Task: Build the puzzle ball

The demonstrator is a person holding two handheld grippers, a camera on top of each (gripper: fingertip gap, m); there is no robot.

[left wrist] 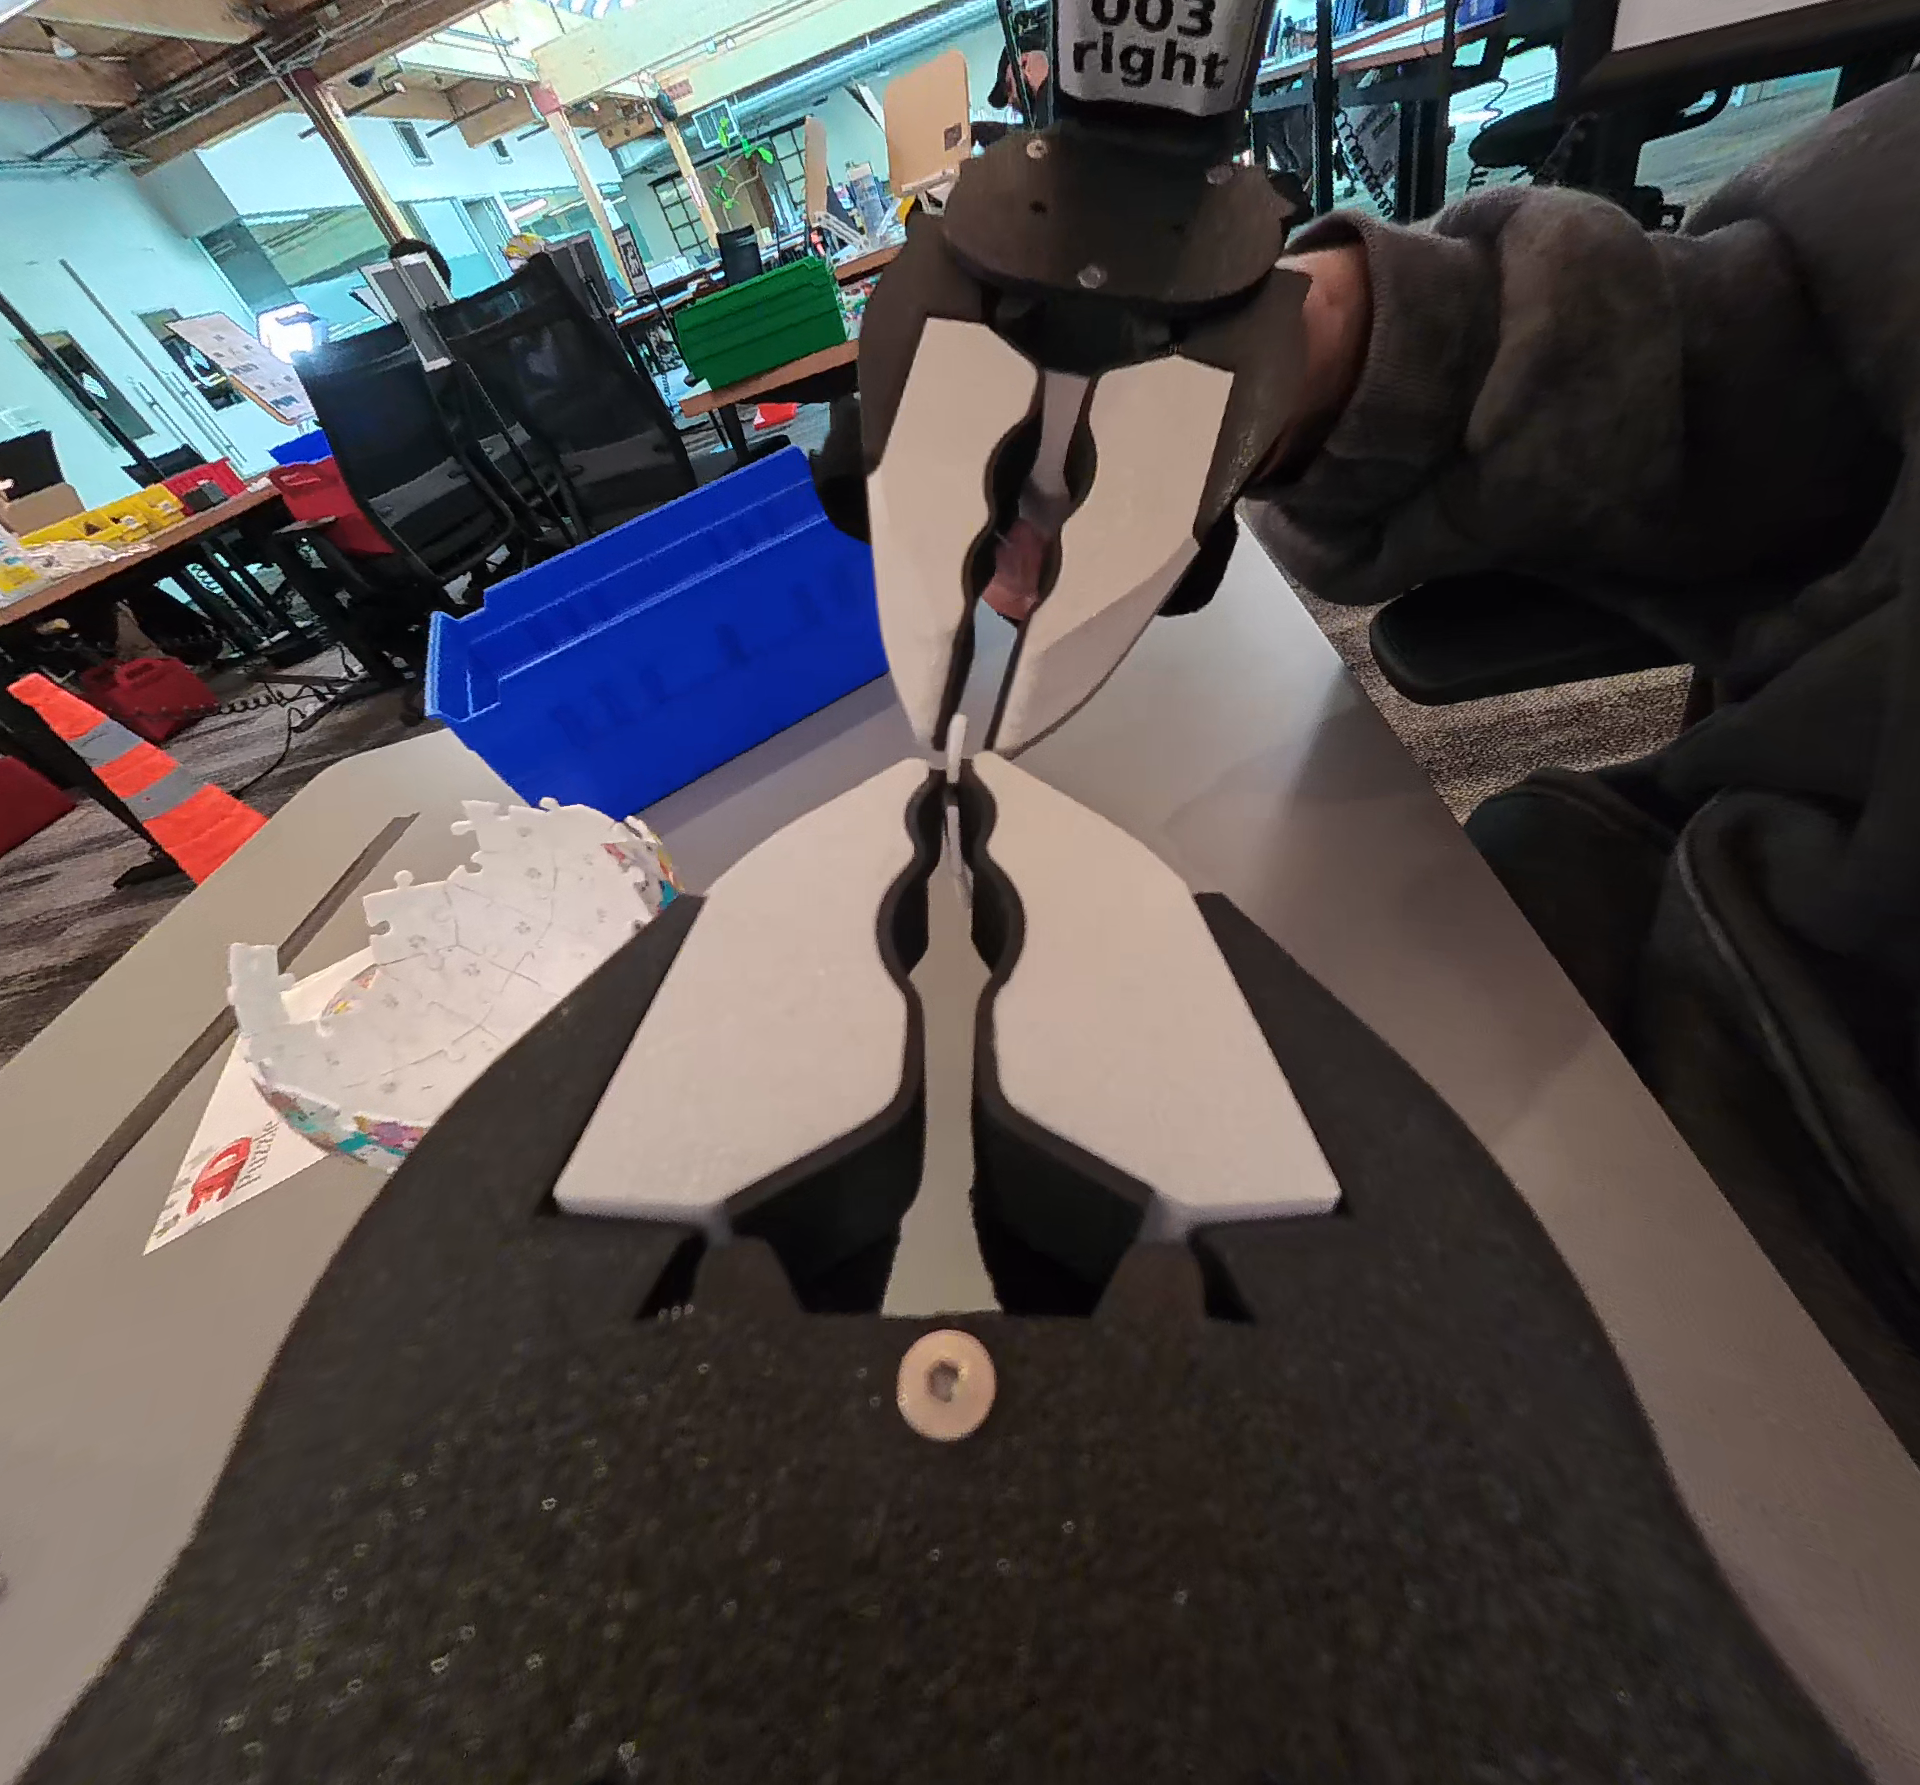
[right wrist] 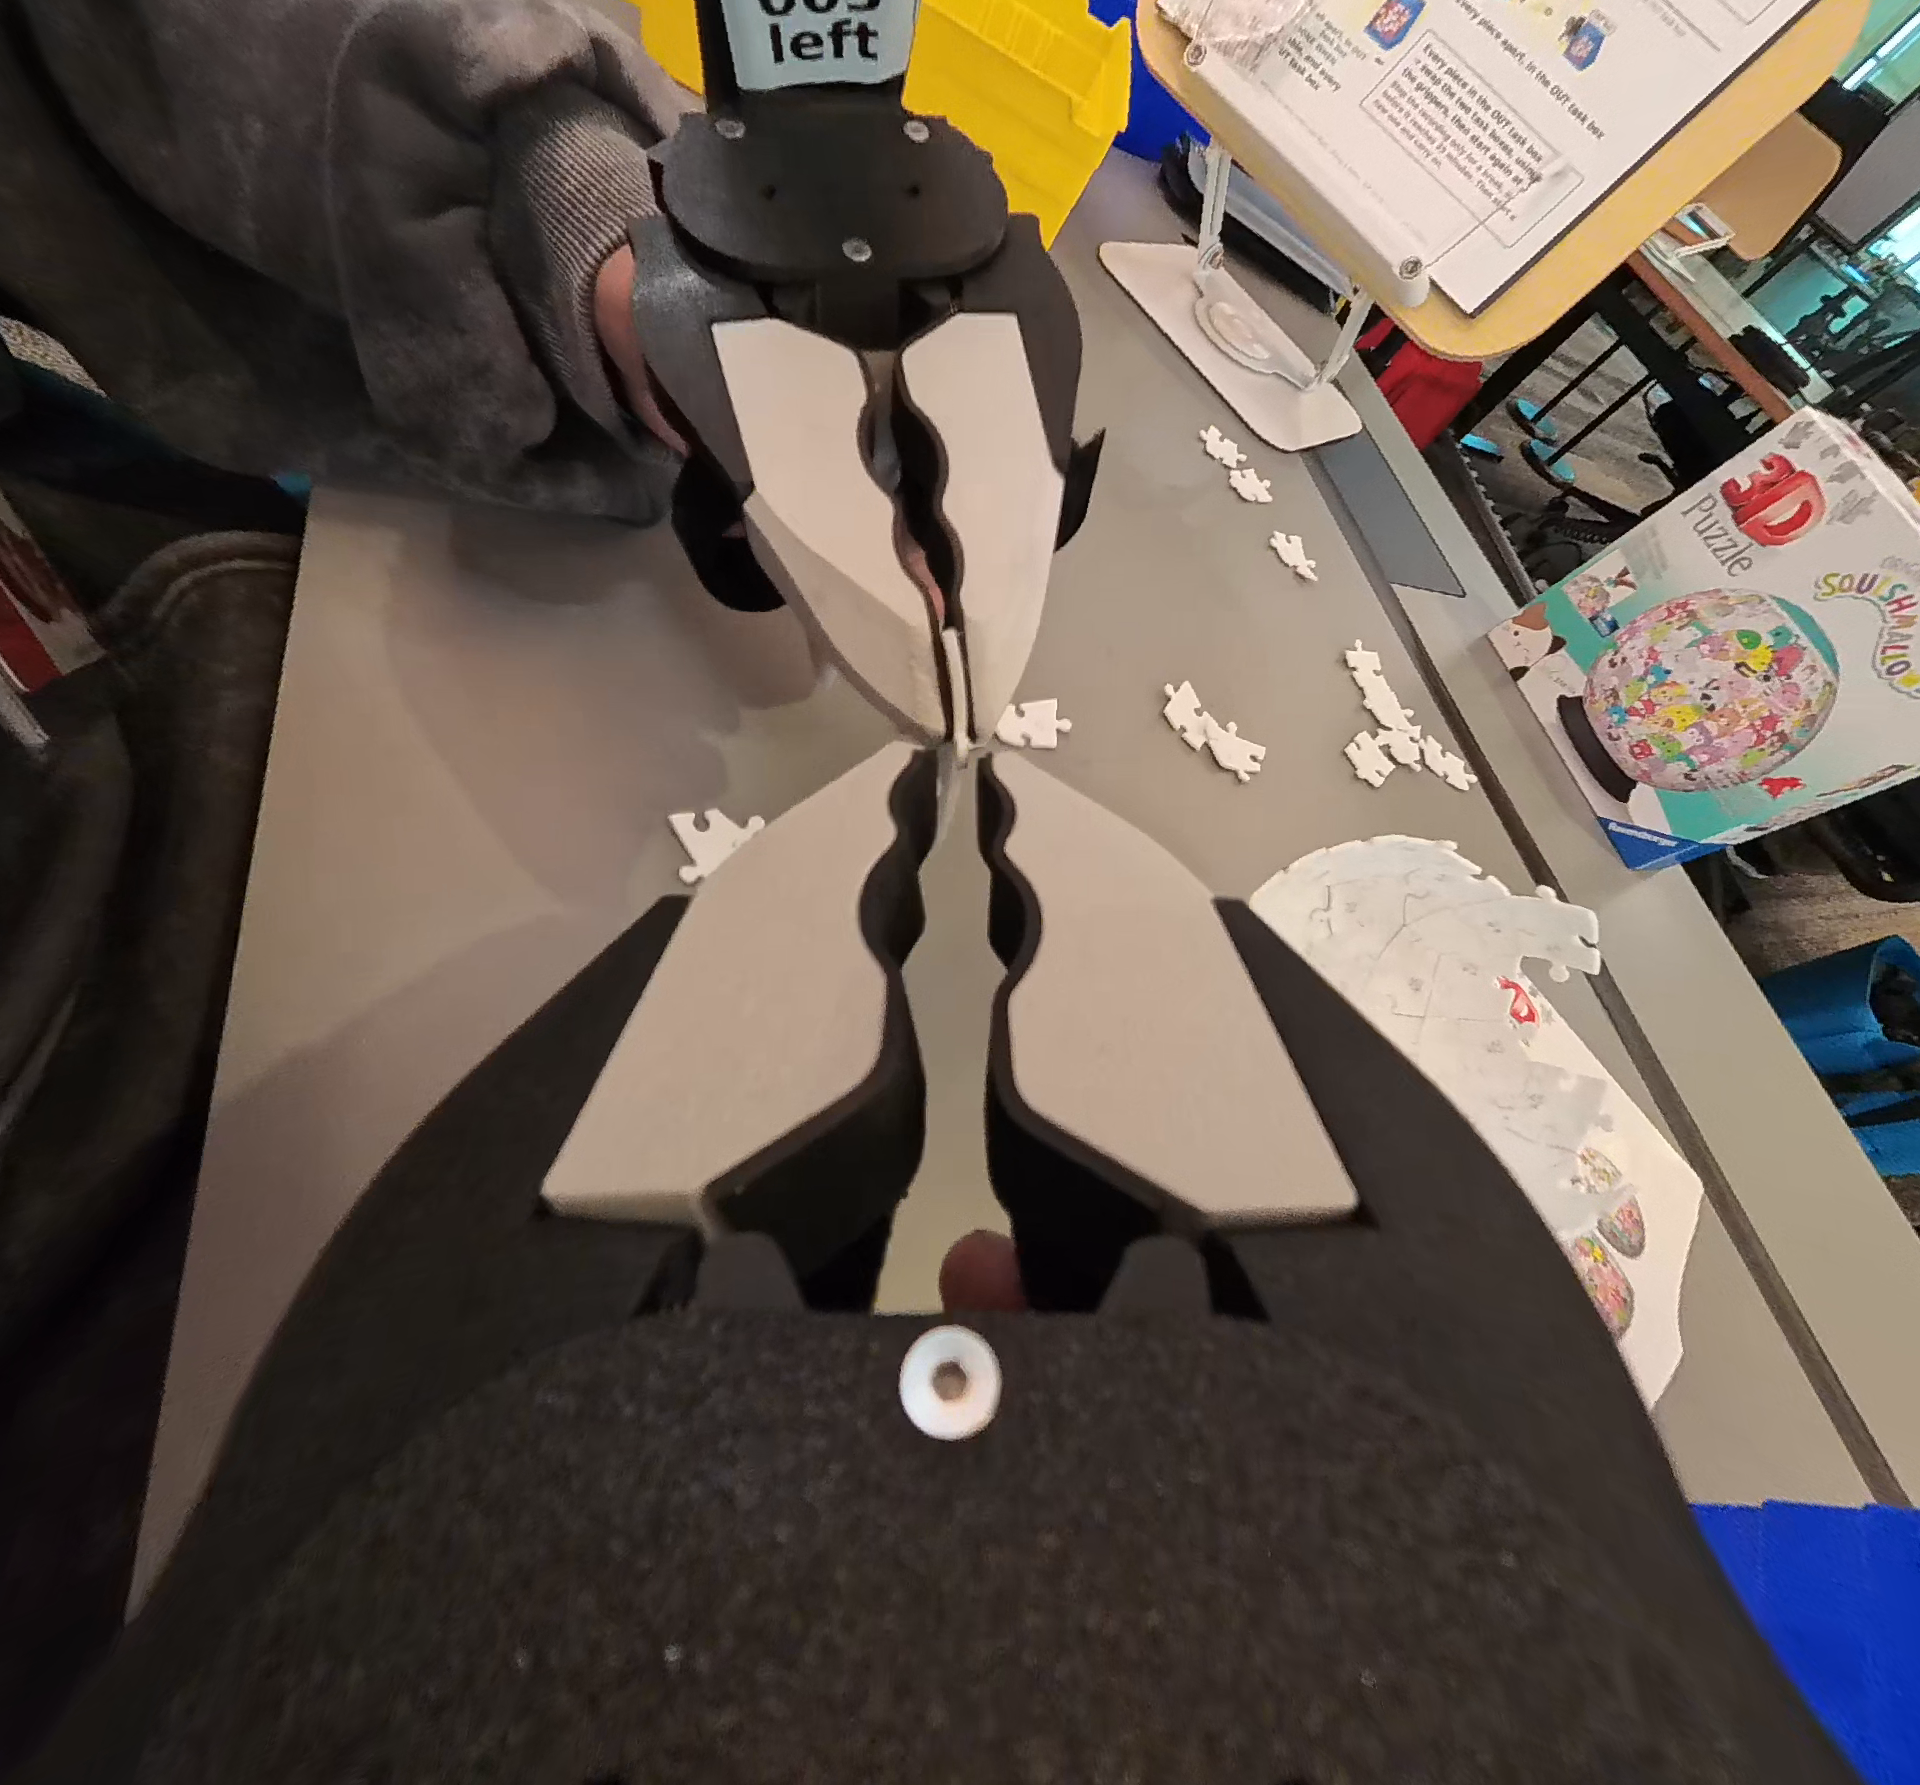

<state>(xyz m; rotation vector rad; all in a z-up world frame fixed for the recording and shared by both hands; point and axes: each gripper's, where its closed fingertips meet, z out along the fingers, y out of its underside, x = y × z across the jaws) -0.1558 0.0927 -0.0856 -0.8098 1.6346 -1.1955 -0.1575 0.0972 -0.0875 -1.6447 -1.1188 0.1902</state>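
Observation:
My left gripper (left wrist: 951,785) is shut on a white puzzle piece (left wrist: 956,847), held edge-on. My right gripper (right wrist: 948,774) is shut on another white puzzle piece (right wrist: 948,805). The two grippers meet tip to tip above the grey table (right wrist: 468,696), and the two pieces touch at the tips. The right gripper (left wrist: 961,746) comes down from above in the left wrist view. The left gripper (right wrist: 961,743) and its piece (right wrist: 958,686) show in the right wrist view. The partly built puzzle ball (left wrist: 447,987) lies as an open shell on a paper sheet; it also shows in the right wrist view (right wrist: 1455,1008).
Several loose white pieces (right wrist: 1392,738) lie scattered on the table, one just behind the tips (right wrist: 1029,722). The puzzle box (right wrist: 1714,655) stands at the right edge. An instruction stand (right wrist: 1278,364) and a yellow bin (right wrist: 997,42) are beyond. A blue bin (left wrist: 665,655) sits behind the ball. My left and right fingertips are right by each other.

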